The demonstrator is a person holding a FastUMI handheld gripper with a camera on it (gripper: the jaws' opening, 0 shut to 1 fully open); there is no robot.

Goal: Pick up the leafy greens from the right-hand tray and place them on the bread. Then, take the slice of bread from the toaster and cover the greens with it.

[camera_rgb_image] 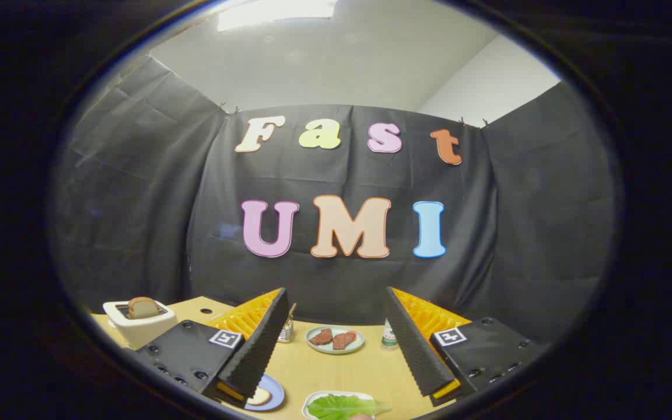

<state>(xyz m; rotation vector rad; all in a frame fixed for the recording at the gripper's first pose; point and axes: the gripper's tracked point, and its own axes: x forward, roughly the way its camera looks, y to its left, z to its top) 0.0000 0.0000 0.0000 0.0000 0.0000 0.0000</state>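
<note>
Now | tongs (336,344) wide (empty) | greens (345,405) between fingers | bread (143,307) in toaster (137,326)

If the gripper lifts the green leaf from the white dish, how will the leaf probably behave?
The flat green lettuce leaf on the white dish looks thin, so it will probably droop when lifted. It seems light and should need little force. The open gripper hovers above it; a hard pinch might tear its crinkled edge.

No legible txt; tool (336,303) fingers spread apart.
</note>
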